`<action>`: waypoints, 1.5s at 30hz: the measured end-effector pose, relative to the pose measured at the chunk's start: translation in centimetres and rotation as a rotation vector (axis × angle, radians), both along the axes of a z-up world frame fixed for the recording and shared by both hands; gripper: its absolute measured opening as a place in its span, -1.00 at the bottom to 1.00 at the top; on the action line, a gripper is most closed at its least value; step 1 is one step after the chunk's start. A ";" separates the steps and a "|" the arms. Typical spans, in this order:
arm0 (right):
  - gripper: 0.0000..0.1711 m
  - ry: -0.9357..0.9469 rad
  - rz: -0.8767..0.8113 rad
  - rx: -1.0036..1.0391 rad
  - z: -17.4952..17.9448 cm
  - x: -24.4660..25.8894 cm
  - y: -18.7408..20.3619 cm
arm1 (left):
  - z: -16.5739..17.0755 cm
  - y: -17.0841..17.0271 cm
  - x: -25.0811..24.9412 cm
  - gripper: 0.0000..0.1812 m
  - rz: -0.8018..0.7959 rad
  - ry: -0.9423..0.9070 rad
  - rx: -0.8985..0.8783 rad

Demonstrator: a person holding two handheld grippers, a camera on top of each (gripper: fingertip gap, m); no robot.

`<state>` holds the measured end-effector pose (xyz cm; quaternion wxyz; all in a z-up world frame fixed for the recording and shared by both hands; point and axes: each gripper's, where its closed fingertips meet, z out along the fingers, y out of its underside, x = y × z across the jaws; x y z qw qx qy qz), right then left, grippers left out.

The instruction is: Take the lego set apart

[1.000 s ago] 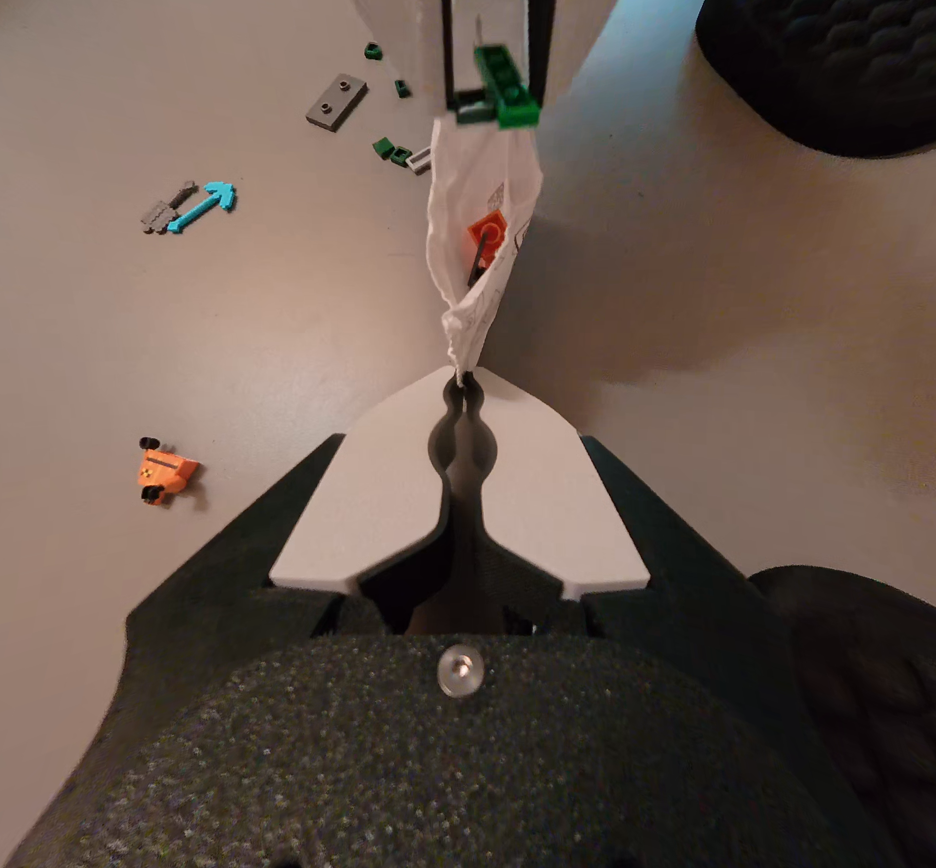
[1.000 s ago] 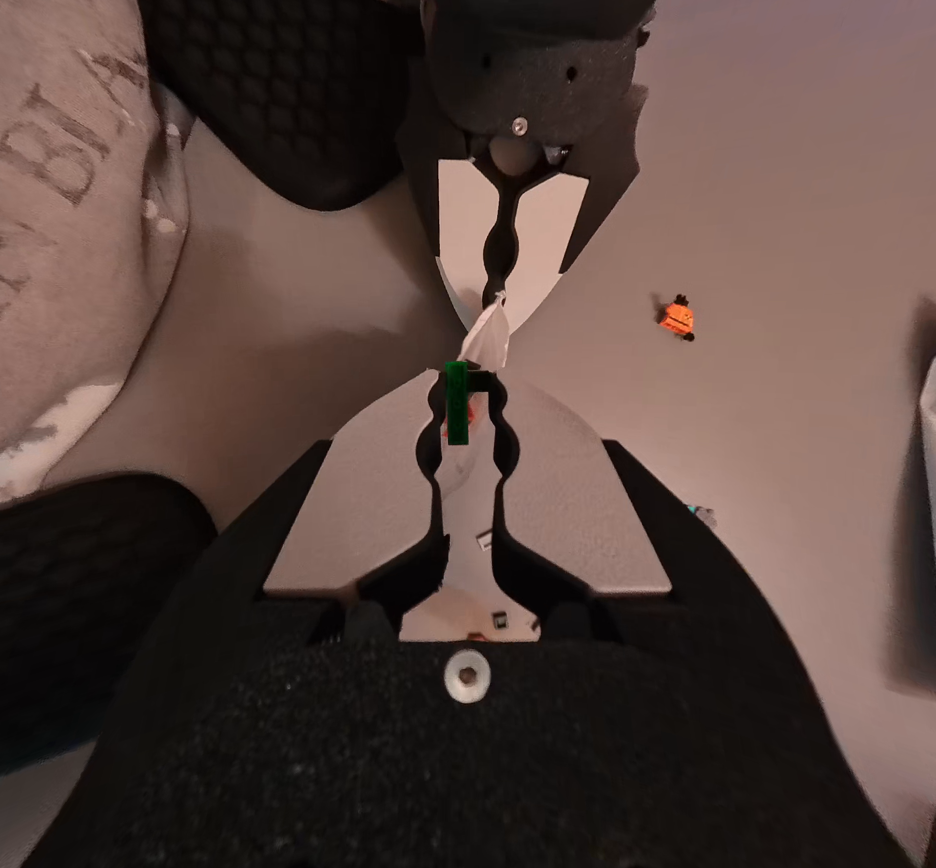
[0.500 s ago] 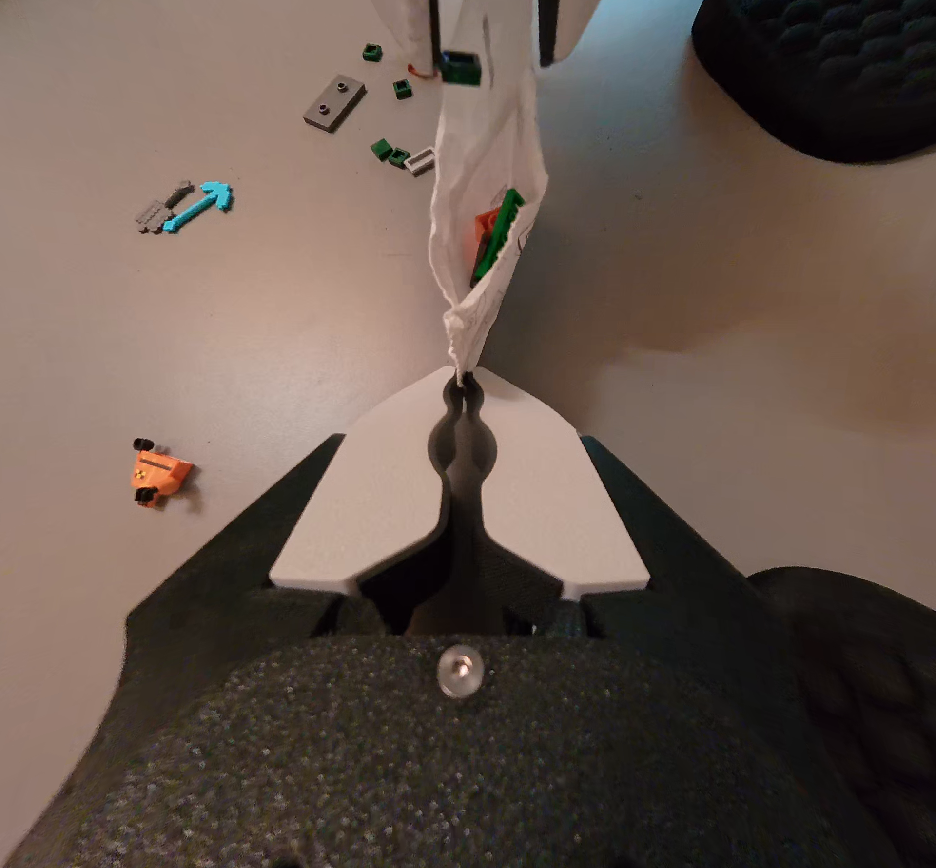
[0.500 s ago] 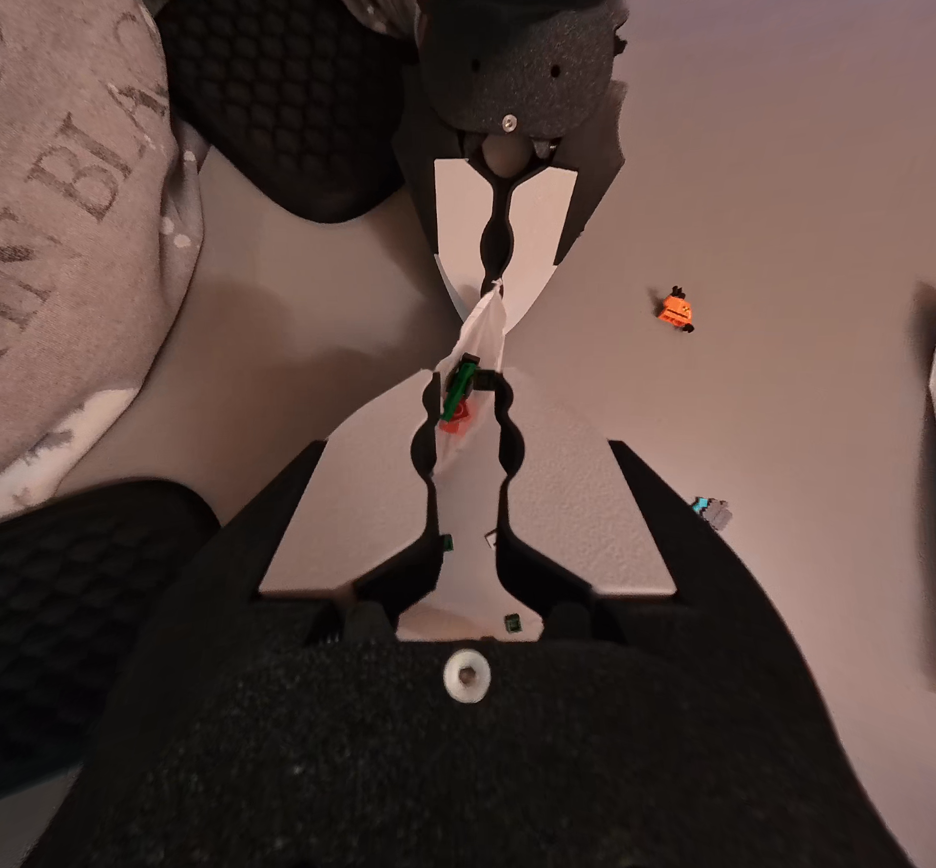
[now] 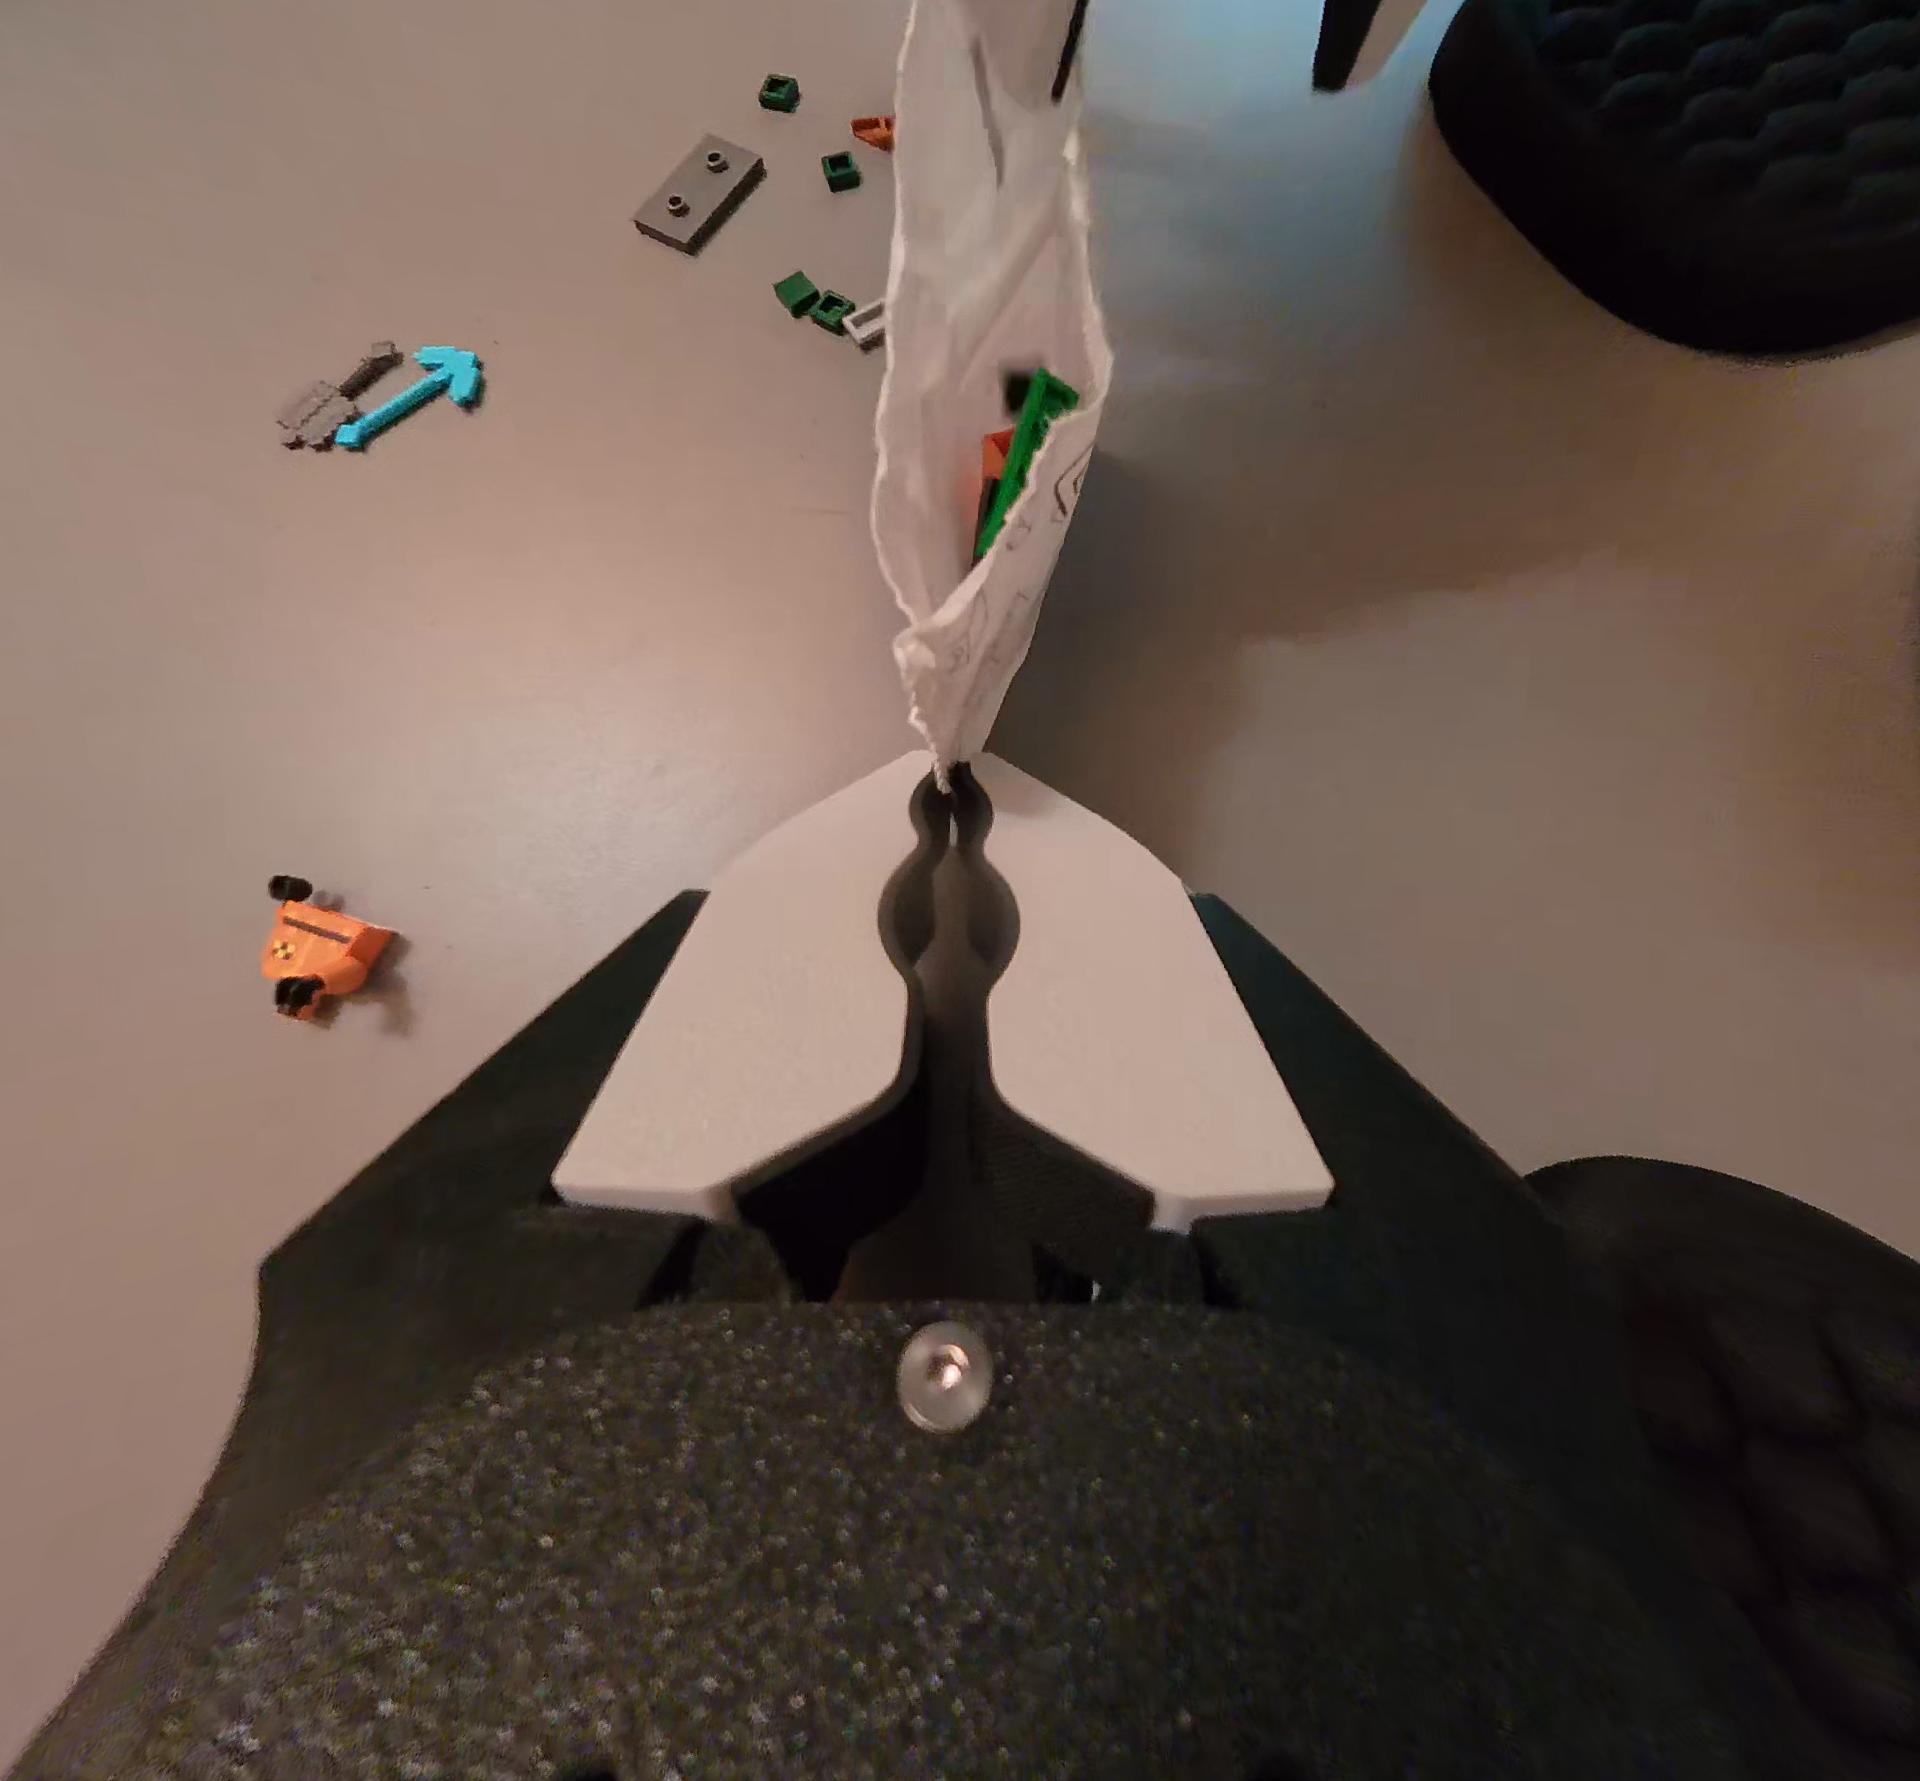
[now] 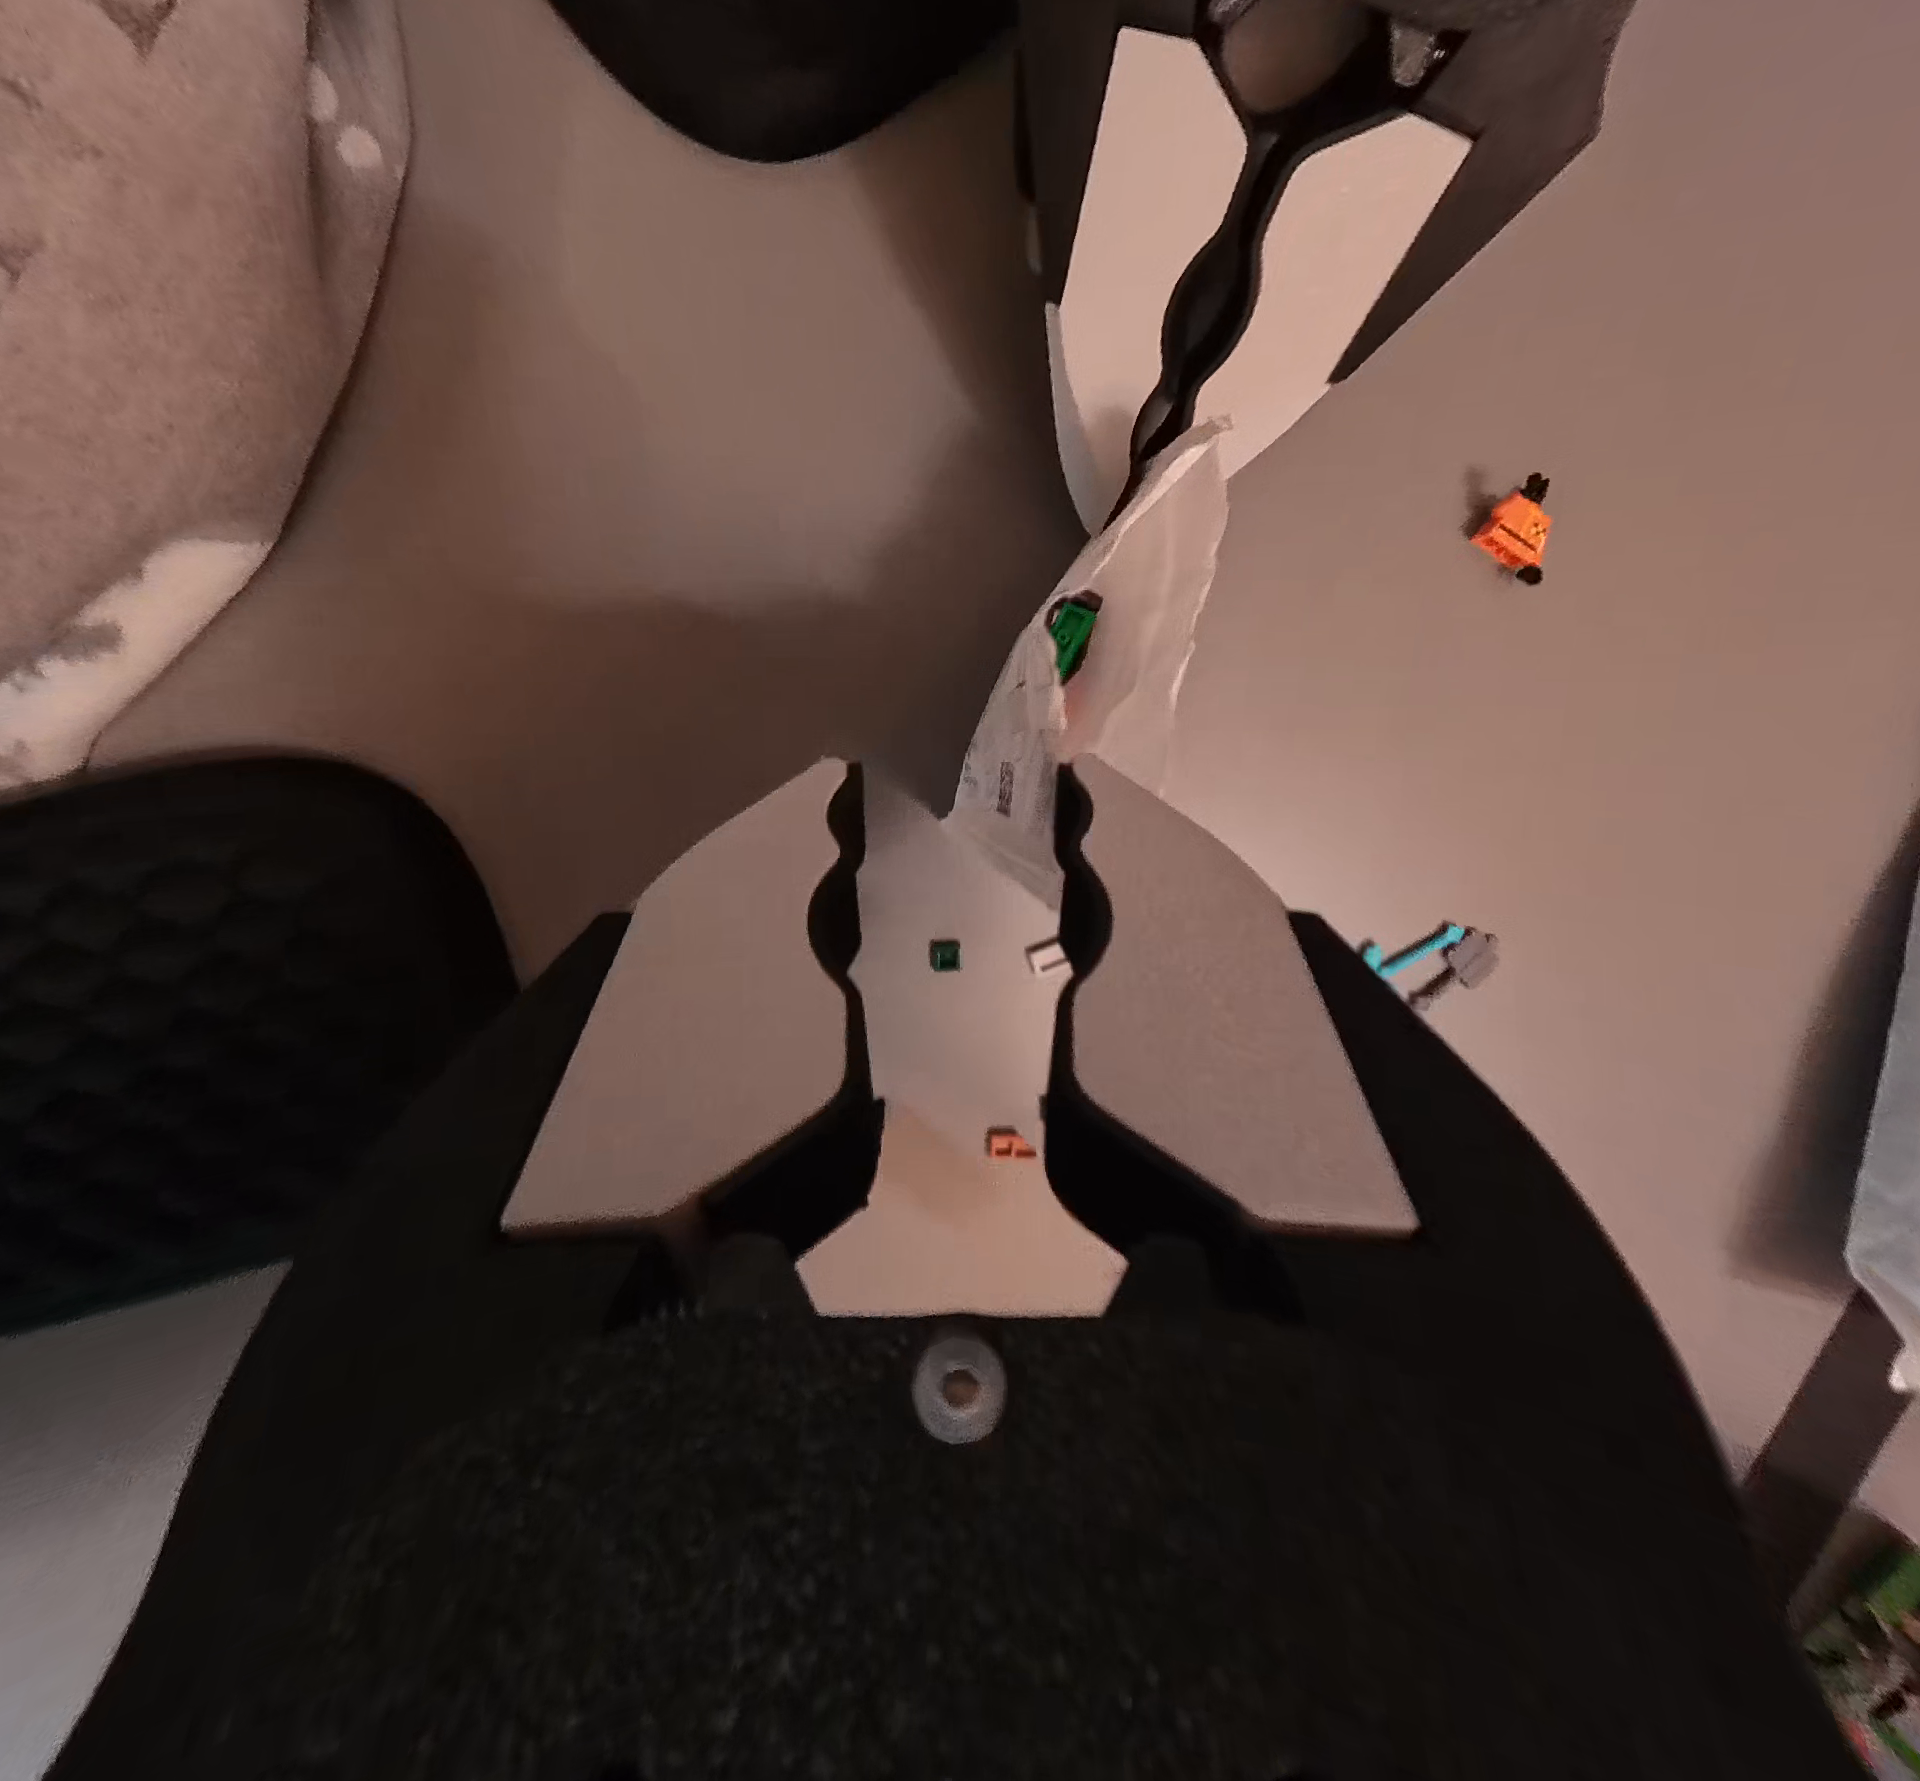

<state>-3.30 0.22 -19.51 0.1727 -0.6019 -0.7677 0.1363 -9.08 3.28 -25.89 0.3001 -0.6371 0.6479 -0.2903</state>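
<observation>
Two grippers work over the table [image 5: 520, 640]. The left gripper [image 5: 951, 775], fingers pinched tight together, holds up a white bag [image 5: 977, 297] by one corner; a green plate [image 5: 1023, 453] and an orange piece sit inside. The right gripper [image 6: 956, 775] hangs empty with fingers spread wide, the bag's far edge just ahead of its tips. Packing loose pieces seems underway. Next it likely must drop to a small green brick [image 6: 943, 954] below, between its fingers, and pinch it squarely.
</observation>
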 end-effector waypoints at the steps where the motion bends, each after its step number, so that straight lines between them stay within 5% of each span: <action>1: -0.59 0.000 -0.003 0.005 0.2 0.3 0.0 | 0.0 0.0 0.0 -0.99 0.002 -0.001 -0.001; 9: -0.61 0.106 -0.189 0.046 2.6 3.6 3.4 | 0.0 0.2 -0.2 -0.99 0.004 0.011 0.019; 15: -0.61 0.049 -0.383 -0.035 -4.4 6.6 7.0 | 0.0 0.5 -0.5 -0.99 0.013 0.019 0.026; 36: -0.89 0.045 -0.281 -0.138 -7.4 5.3 6.4 | 0.0 0.4 -0.5 -0.99 0.007 0.006 0.004; 40: -0.89 0.097 -0.282 -0.154 -6.3 4.9 6.1 | 0.0 0.4 -0.6 -0.99 0.007 0.006 0.002; 45: -0.89 0.340 -0.210 -0.146 1.2 0.8 4.7 | 0.0 0.3 -0.5 -0.99 0.003 0.003 -0.009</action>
